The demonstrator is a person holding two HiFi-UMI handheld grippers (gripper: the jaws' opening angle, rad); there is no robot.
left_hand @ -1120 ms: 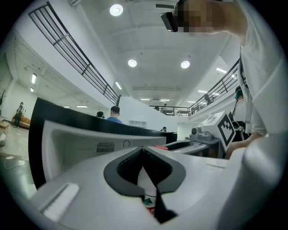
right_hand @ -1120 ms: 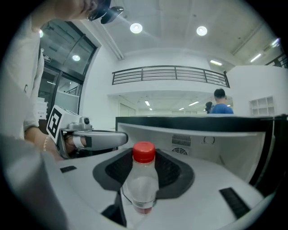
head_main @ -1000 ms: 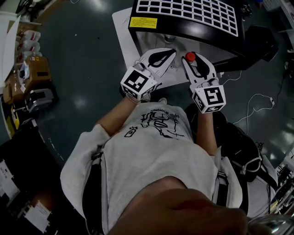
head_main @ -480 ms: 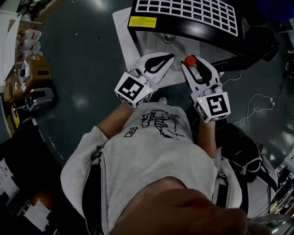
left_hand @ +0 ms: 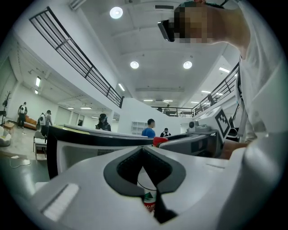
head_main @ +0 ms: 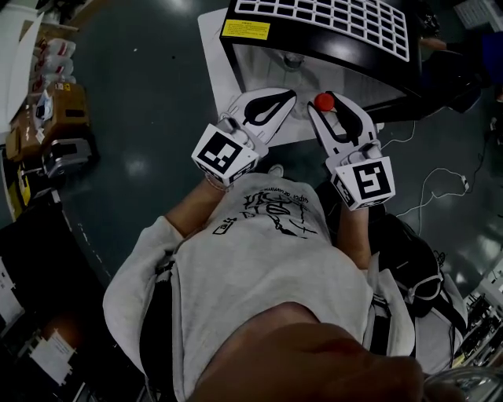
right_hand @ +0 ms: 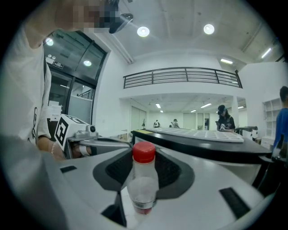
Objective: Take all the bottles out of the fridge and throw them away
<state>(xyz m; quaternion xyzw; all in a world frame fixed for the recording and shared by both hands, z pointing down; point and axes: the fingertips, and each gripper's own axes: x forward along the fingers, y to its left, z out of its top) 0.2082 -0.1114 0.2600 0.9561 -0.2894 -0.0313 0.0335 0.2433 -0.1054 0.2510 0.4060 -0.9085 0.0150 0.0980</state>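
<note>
The right gripper (head_main: pixel 328 107) has its fingers spread wide and closed on a small clear plastic bottle with a red cap (right_hand: pixel 144 184). The bottle stands upright, its cap above the pads, in the air just in front of the open front of the low black fridge with a white grid top (head_main: pixel 322 20). The left gripper (head_main: pixel 291 95) is just beside it with its fingers shut tip to tip. Through the gap between its pads a white thing with a red and green label (left_hand: pixel 146 194) shows, seemingly below the fingers. I cannot tell whether they touch it.

The likeliest trouble is the bottle slipping or tipping. It is smooth and light and held only at its sides, so a quick swing toward a bin could let it lean out or drop onto the dark floor (head_main: pixel 141 94). A lift close to the fridge could also knock the red cap against the fridge's overhanging top edge. The two grippers are near enough that a turn by either could bump the other.

No bin shows in any view, so the person will probably have to turn and walk. Thin cables (head_main: pixel 440 177) trail over the floor to the person's right, beside a black bag (head_main: pixel 413 247), and brown boxes and clutter (head_main: pixel 63 106) line the left. All could catch a foot. Other people stand well apart in the hall behind.
</note>
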